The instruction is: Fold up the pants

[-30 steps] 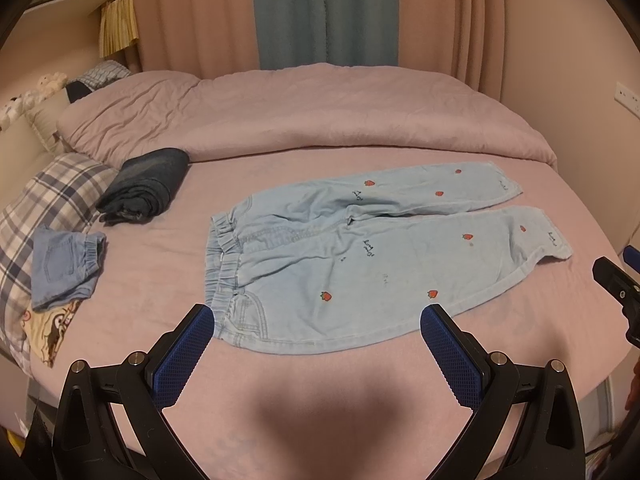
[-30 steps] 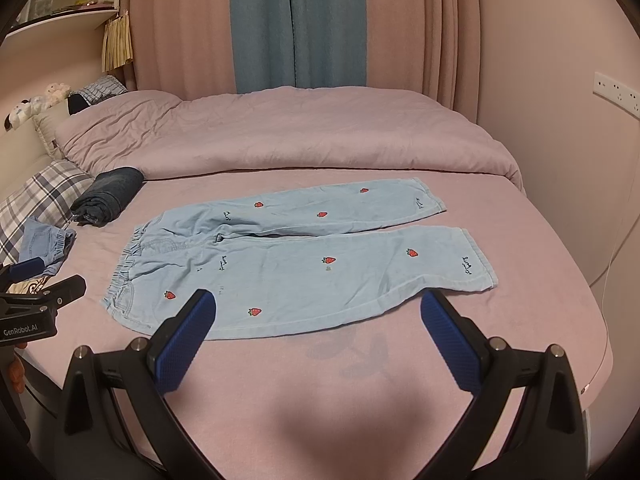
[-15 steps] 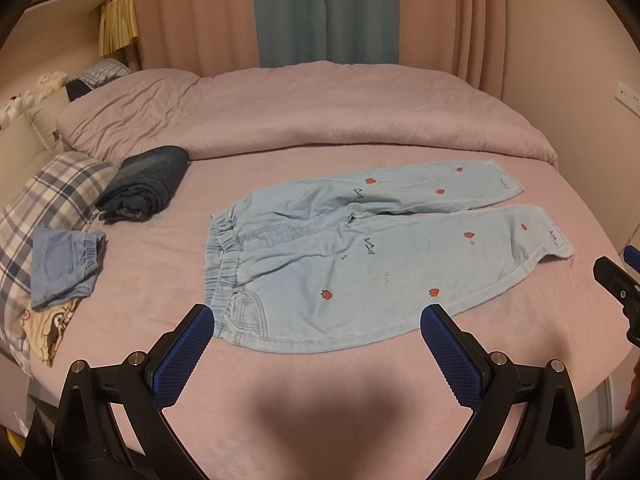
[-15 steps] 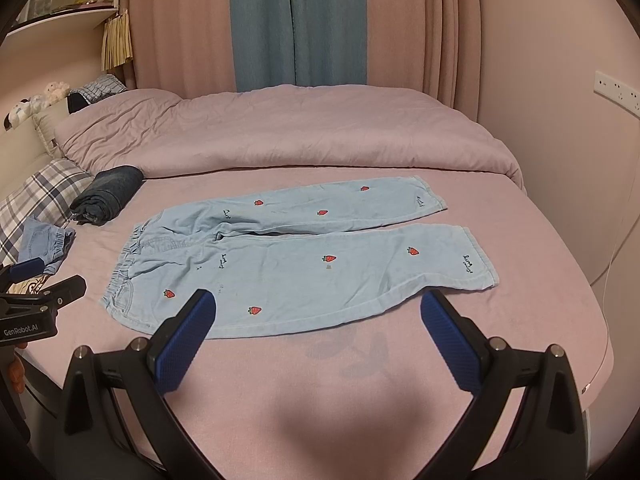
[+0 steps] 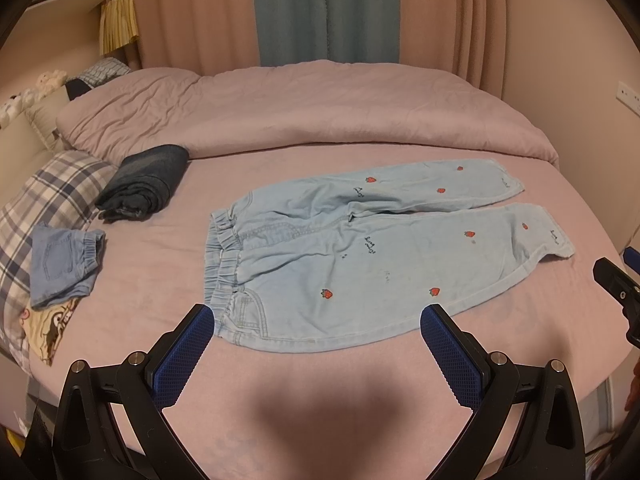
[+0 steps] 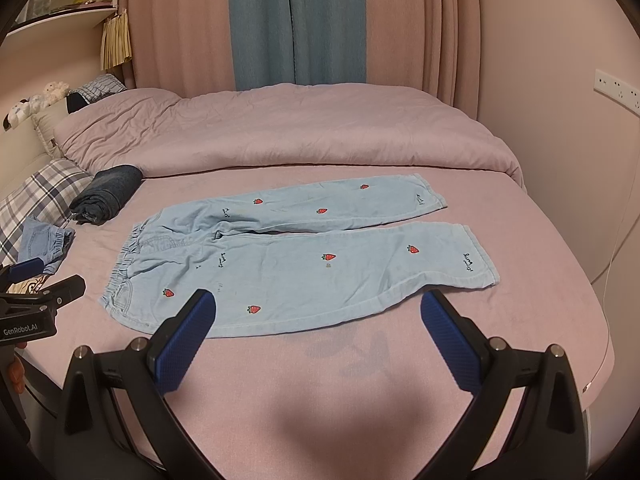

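1. On the pink bed (image 5: 320, 392) lay the light blue pants (image 5: 360, 256), spread flat and unfolded, waistband toward the pillows and both legs running out to the right; small red strawberries dotted the cloth.
2. Above the near edge of the bed, the left gripper (image 5: 318, 320) hovered level with its blue-padded fingers (image 5: 184, 354) wide apart, holding nothing; its left pad sat just in front of the waistband corner, whether touching I cannot tell.
3. Further right, the right gripper (image 6: 318, 312) hung in the same pose, its fingers (image 6: 450, 344) spread wide and empty, framing the near leg's lower hem, pointed toward the curtains (image 6: 296, 20).
4. Each gripper showed at the edge of the other's view, side by side and apart.
5. Beyond the waistband, a folded dark garment (image 5: 146, 182) rested near a plaid pillow (image 5: 52, 188), with a small blue denim piece (image 5: 64, 264) lying on the pillow's near end.
6. Behind the pants, a rumpled pink duvet (image 5: 304, 112) lay across the bed.
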A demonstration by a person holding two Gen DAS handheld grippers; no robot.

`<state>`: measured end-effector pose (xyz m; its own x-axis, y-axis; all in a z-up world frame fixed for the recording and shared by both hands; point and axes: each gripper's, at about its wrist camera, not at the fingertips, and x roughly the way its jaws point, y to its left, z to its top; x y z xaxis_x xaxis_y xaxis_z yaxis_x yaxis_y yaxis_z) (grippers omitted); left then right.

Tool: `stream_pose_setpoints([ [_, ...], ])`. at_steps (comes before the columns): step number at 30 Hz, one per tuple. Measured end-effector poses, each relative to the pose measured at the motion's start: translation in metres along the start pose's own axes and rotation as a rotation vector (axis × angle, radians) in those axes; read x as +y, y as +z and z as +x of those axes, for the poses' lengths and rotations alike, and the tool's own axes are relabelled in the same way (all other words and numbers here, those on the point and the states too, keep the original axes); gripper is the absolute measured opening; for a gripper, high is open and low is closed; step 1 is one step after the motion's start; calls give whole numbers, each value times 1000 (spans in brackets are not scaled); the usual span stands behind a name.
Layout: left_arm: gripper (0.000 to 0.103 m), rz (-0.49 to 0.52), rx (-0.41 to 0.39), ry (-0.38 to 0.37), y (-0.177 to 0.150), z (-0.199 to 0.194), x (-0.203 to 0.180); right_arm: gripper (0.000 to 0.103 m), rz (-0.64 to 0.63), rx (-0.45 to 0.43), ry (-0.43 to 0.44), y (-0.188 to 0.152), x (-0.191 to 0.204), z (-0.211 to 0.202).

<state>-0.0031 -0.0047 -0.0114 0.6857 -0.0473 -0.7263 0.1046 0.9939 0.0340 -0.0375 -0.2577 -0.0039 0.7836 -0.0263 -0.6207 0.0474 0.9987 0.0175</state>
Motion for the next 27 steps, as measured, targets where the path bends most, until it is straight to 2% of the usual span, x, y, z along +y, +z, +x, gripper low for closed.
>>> stream_pose_setpoints([
  [3, 103, -45, 26, -48, -4, 10, 9, 103, 0, 5, 5, -1, 0, 2],
  [6, 103, -152, 80, -118, -14, 31, 26, 103, 0, 24, 45, -11, 0, 14],
  [8, 103, -245, 138, -172, -24, 49, 41, 103, -2, 56, 97, -20, 2, 28],
  [11, 102, -467, 235, -294, -51, 79, 75, 103, -16, 98, 149, -34, 7, 46],
  [13, 102, -571, 263, -326, -64, 90, 91, 103, -11, 139, 204, -45, 10, 62],
  [18, 102, -732, 265, -336, -90, 109, 125, 101, 145, 253, 402, -66, 5, 103],
  [21, 102, -810, 267, -361, -99, 124, 137, 93, 244, 310, 446, -78, 1, 127],
  [23, 102, -839, 262, -366, -101, 134, 140, 83, 310, 349, 476, -85, -1, 141],
  [27, 101, -860, 195, -357, -93, 144, 142, 73, 407, 382, 489, -91, -4, 165],
])
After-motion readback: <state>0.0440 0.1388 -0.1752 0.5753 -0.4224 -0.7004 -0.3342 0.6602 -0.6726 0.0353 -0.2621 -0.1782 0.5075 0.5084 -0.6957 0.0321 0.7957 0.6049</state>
